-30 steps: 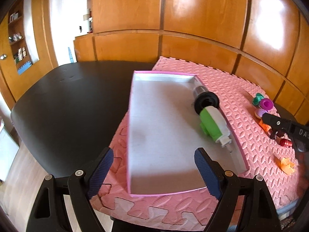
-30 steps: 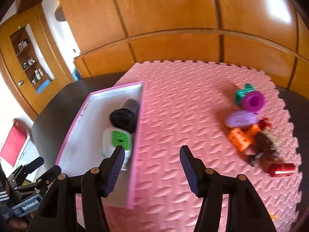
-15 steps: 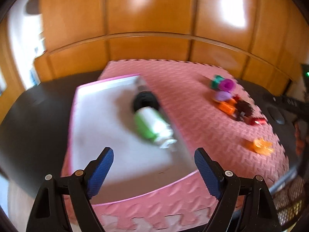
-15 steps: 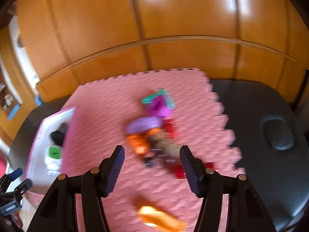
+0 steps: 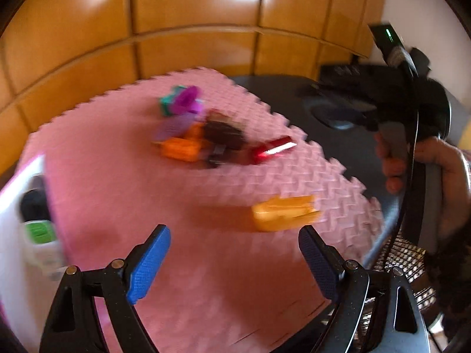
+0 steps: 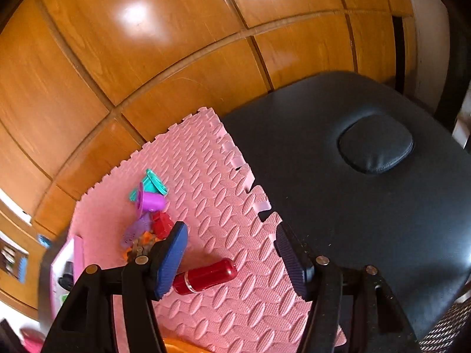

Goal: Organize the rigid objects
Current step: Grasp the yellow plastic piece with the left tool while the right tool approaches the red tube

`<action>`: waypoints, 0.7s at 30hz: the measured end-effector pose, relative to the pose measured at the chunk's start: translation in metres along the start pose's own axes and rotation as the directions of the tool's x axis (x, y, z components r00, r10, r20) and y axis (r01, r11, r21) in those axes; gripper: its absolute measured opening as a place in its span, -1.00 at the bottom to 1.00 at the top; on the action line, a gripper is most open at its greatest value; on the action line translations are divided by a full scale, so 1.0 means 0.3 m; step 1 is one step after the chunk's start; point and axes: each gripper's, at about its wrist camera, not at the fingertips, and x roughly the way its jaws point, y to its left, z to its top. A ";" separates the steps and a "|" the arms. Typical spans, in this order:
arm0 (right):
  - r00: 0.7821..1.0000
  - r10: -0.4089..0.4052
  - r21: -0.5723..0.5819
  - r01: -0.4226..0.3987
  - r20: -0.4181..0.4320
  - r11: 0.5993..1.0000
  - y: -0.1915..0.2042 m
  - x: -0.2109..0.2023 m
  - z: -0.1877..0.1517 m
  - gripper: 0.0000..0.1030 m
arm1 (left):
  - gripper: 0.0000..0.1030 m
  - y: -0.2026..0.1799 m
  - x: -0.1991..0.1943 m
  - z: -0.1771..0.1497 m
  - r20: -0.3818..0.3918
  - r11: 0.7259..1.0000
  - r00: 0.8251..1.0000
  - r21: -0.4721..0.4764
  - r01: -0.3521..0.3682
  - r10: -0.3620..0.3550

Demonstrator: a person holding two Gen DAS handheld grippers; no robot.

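Observation:
Small toys lie in a cluster on the pink foam mat [image 5: 123, 182]: a purple cup [image 5: 188, 100] against a teal piece [image 5: 166, 104], an orange block [image 5: 182, 148], a dark brown lump [image 5: 223, 133] and a red cylinder [image 5: 272, 148]. An orange-yellow piece [image 5: 284, 213] lies alone, just beyond my left gripper [image 5: 234, 261]. Its jaws are opening with nothing between them. My right gripper [image 6: 232, 261] is also opening. It hovers over the red cylinder [image 6: 206, 276], which lies on the mat near the left pad, untouched. The left wrist view is blurred.
The pink-rimmed tray [image 5: 17, 173] at the far left holds a black object [image 5: 34, 206] and a green-and-white bottle [image 5: 41, 235]. A person's hand [image 5: 441, 170] holds the right gripper's handle. A black padded table [image 6: 368, 220] with a round cushion [image 6: 375, 144] extends right. Wooden panels stand behind.
Both views have swung right, from the tray to the toy cluster and the mat's right edge, and both have rolled. Both pairs of jaws stand slightly wider.

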 end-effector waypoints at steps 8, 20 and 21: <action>0.999 0.031 0.032 -0.031 0.012 0.999 -0.009 -0.008 0.009 0.38 | 0.87 -0.129 0.152 0.040 -0.048 0.999 0.999 0.029 0.014 -0.013; 0.997 0.034 -0.018 -0.036 -0.069 0.999 0.019 0.049 -0.008 0.45 | 0.35 -0.054 0.194 0.006 -0.024 1.000 1.000 -0.005 -0.009 0.009; 0.996 0.032 -0.032 -0.035 -0.079 0.999 0.027 0.055 -0.013 0.46 | 0.35 -0.037 0.186 -0.002 -0.021 1.000 1.000 -0.015 -0.017 0.016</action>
